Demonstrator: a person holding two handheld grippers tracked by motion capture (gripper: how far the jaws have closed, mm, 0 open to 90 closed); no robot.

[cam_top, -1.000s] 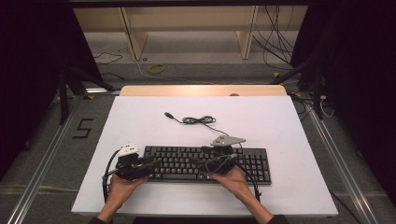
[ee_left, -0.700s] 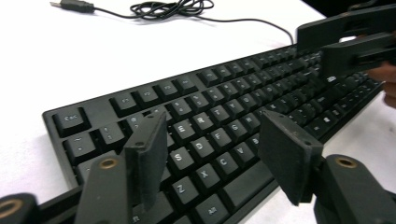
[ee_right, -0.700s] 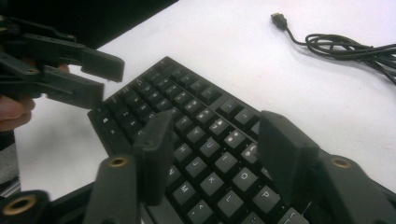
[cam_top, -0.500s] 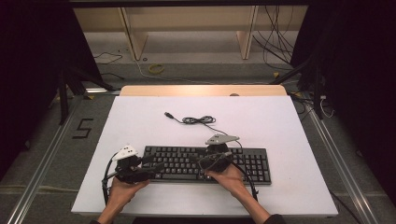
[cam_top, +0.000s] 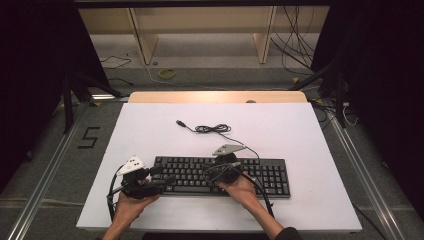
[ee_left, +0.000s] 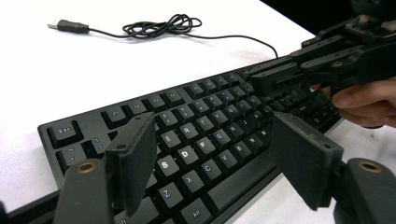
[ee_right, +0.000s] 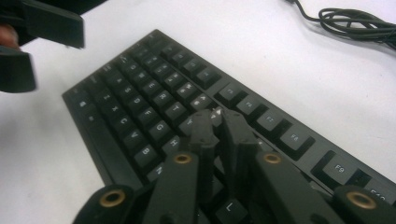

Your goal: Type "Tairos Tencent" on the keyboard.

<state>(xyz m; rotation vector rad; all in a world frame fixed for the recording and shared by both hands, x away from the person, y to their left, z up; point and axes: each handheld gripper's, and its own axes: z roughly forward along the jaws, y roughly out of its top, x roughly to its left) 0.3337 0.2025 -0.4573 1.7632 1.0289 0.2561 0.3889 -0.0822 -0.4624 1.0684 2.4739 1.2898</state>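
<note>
The black keyboard [cam_top: 220, 175] lies flat near the table's [cam_top: 150, 125] front edge, its cable [cam_top: 212, 129] loose behind it; typing seems under way, its end not judgeable. The left gripper [ee_left: 210, 158], jaws just widened and empty, hovers over the left keys. The right gripper [ee_right: 219, 128], jaws just closed together, tips pointing down at the middle keys.

Both grippers are black. The left gripper [cam_top: 159, 181] carries a white three-cornered plate on top, the right gripper [cam_top: 207, 172] a grey one. Black cables loop from each. The jaws have flat, matte black pads [ee_left: 133, 163] and brass-coloured rivets at the joints. A dark sleeve [cam_top: 287, 233] covers the right forearm.
</note>
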